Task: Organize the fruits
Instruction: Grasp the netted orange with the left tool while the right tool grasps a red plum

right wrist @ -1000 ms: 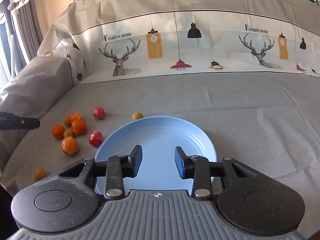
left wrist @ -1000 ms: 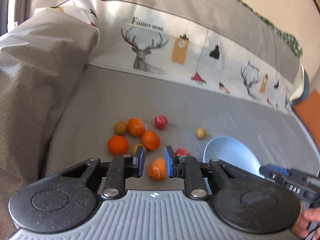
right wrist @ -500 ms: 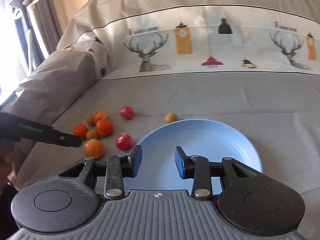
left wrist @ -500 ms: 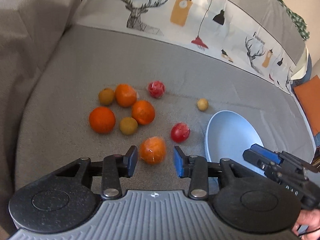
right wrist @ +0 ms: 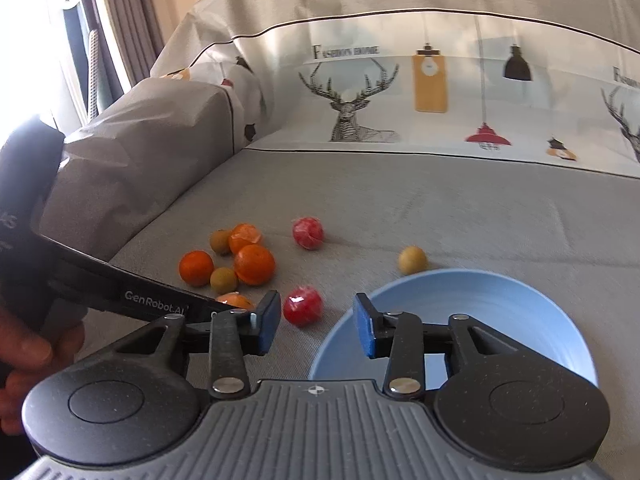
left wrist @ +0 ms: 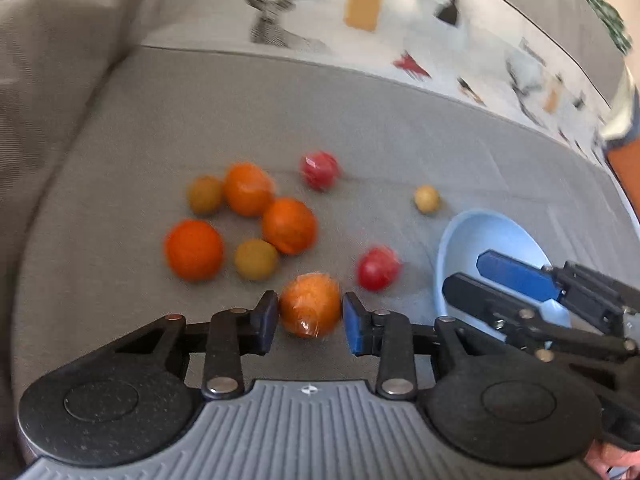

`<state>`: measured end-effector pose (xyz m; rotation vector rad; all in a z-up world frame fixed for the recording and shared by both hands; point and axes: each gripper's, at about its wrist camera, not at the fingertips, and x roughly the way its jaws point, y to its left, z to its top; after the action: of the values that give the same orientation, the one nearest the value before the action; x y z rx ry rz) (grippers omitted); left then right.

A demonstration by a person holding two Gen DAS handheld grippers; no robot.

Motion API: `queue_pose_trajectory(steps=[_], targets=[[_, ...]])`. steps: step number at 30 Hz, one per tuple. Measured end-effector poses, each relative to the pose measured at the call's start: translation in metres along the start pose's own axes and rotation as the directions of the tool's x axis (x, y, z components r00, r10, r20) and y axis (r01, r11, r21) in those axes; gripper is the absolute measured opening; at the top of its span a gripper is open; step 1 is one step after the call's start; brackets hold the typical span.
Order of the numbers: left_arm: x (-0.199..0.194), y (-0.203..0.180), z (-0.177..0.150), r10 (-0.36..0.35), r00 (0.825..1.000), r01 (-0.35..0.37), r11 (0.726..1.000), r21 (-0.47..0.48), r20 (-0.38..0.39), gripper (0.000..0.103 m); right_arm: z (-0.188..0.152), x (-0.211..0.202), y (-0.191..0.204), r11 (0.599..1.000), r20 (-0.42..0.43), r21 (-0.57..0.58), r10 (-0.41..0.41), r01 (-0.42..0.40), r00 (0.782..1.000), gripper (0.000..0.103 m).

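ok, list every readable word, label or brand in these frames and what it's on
"GenRobot.AI": on the side of the left hand-held gripper, right wrist view.
"FASHION HOME": printed on the sofa cover, above the deer.
A second such heading at the right edge is cut off.
Left wrist view: prints too blurred to read.

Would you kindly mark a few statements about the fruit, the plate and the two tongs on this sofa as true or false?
1. The light blue round plate holds no fruit. True.
2. The left tongs straddle a red fruit. False: an orange fruit in clear wrap sits between them.
3. Two red wrapped fruits lie on the grey sofa seat. True.
4. The right tongs grip a small yellow-brown fruit. False: they are open with nothing in them; that fruit lies beyond the plate.
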<state>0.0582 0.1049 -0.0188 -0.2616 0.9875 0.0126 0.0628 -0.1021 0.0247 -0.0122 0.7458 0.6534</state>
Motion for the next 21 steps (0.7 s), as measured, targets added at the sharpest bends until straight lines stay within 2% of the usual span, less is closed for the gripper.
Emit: queue_pose_trajectory(steps=[4, 7, 11, 12, 13, 14, 16, 18, 21], targets=[[-0.015, 0.022, 0.003, 0.002, 0.999, 0.003, 0.993, -0.115, 0.041, 0.038, 0.006, 0.024, 0.013, 0.999, -0.014, -0.047, 0.003, -0.004, 1.000, 0.046], [-0.017, 0.029, 0.005, -0.012, 0.999, 0.017, 0.987, -0.159, 0.032, 0.038, 0.008, 0.043, 0.025, 0.995, -0.038, -0.099, -0.015, 0.011, 0.999, 0.047], [-0.016, 0.023, 0.007, -0.007, 1.000, 0.009, 0.991, -0.134, 0.021, 0.038, 0.004, 0.071, 0.038, 0.981, -0.098, -0.185, -0.077, 0.058, 0.992, 0.047], [-0.016, 0.021, 0.007, -0.004, 1.000, 0.006, 0.993, -0.122, 0.021, 0.038, 0.003, 0.076, 0.040, 0.976, -0.108, -0.204, -0.093, 0.069, 0.990, 0.045], [-0.016, 0.018, 0.007, -0.001, 1.000, 0.004, 0.994, -0.112, 0.021, 0.038, 0.002, 0.079, 0.041, 0.975, -0.115, -0.211, -0.095, 0.069, 0.989, 0.033], [-0.016, 0.017, 0.007, 0.001, 1.000, 0.002, 0.994, -0.105, 0.023, 0.038, 0.002, 0.080, 0.041, 0.975, -0.118, -0.211, -0.096, 0.069, 0.988, 0.033], [-0.017, 0.015, 0.007, 0.005, 1.000, -0.002, 0.995, -0.096, 0.029, 0.037, 0.005, 0.076, 0.041, 0.977, -0.101, -0.203, -0.089, 0.067, 0.991, 0.033], [-0.020, 0.013, 0.005, 0.007, 0.999, -0.003, 0.996, -0.089, 0.045, 0.026, 0.008, 0.069, 0.041, 0.979, -0.073, -0.195, -0.081, 0.065, 0.994, 0.033], [-0.031, 0.008, 0.002, 0.004, 0.996, 0.001, 0.998, -0.065, 0.085, 0.025, 0.015, 0.049, 0.039, 0.983, -0.018, -0.169, -0.071, 0.066, 0.997, 0.033]])
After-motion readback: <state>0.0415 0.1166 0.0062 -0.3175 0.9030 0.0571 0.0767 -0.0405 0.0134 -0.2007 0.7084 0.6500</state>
